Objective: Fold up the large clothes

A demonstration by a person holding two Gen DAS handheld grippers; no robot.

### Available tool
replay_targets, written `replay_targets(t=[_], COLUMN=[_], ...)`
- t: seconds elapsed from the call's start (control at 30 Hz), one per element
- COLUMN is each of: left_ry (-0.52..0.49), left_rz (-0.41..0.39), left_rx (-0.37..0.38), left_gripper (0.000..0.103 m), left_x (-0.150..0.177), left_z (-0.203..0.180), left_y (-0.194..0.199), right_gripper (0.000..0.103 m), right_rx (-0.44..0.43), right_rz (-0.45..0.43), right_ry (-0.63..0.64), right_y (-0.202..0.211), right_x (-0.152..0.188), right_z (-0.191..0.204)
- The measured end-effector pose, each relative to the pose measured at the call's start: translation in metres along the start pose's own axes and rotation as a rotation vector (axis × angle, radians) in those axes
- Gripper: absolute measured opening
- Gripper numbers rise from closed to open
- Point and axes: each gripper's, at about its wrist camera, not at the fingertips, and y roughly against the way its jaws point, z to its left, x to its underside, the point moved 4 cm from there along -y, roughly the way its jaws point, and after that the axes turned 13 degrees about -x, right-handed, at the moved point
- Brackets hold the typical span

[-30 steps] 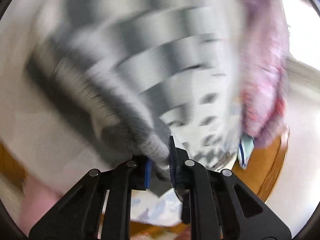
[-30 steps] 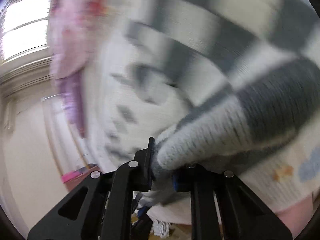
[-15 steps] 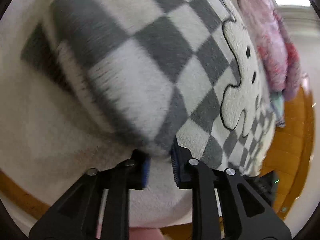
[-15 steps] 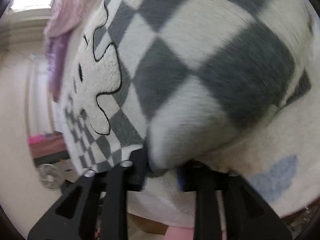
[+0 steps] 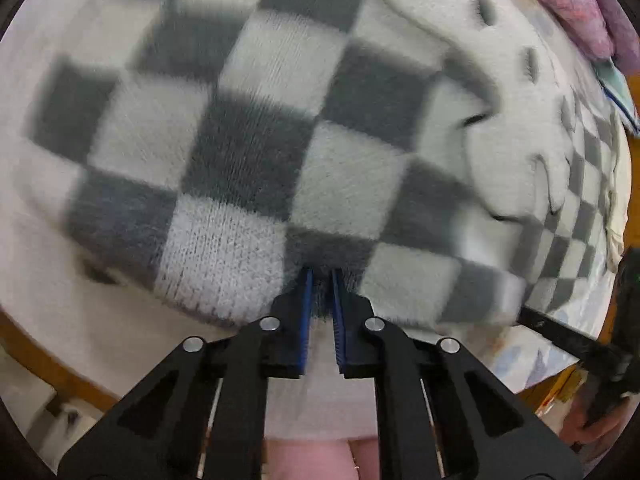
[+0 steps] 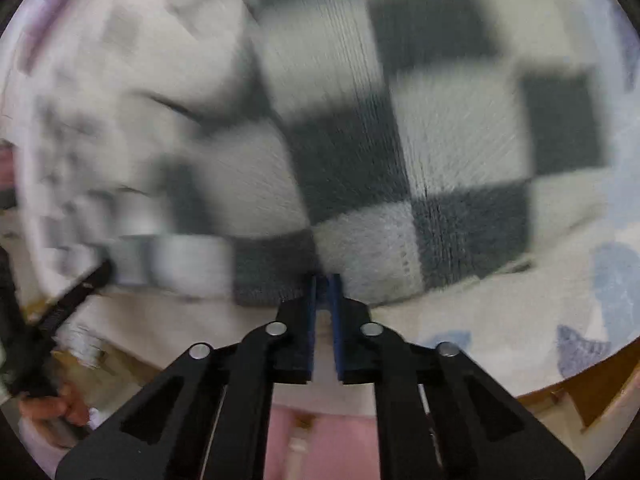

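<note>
The checked sweater [image 5: 256,152] lies spread on a white cloth [image 6: 500,320] that covers a wooden table [image 5: 36,360]. Its near edge is right at both grippers.

The left gripper [image 5: 320,280] has just been closing its jaws. They are now nearly together, and a bit of the grey edge sits pinched between the blue pads. The right gripper [image 6: 324,280] has its jaws almost fully closed at the edge too.

What could go wrong:
- The left pinch looks very small, so I think the fluffy knit could slip out when it is lifted.
- The right gripper may have closed on nothing. Then only 1 corner would come up, and the fold would go crooked.
- A gripper might grab the white cloth under the sweater as well, and drag it along.
- The pink pile [image 5: 568,4] sits just beside the far end of the sweater — a big swing could knock it.

What is hard to see:
- The right view is very blurry, so I cannot tell if any knit is inside those jaws.
- The sleeves and the neck do not show — the sweater fills both views.
- I cannot tell how many layers are in the left pinch.
</note>
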Motion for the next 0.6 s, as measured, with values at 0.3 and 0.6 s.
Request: replay_targets(t=[0.3, 0.6], left_ry=[-0.153, -0.103], left_rz=[-0.029, 0.061], left_rx=[0.148, 0.063], left_gripper=[0.009, 0.003], left_x=[-0.003, -0.001], left_z=[-0.074, -0.099], left_y=[0.049, 0.015], right_gripper=[0.006, 0.008], right_rx=[-0.086, -0.112], right_rz=[-0.013, 0.012], right_ry=[0.068, -0.005], right_y=[0.019, 0.008], right_x=[0.016, 0.025], right_z=[0.058, 0.053])
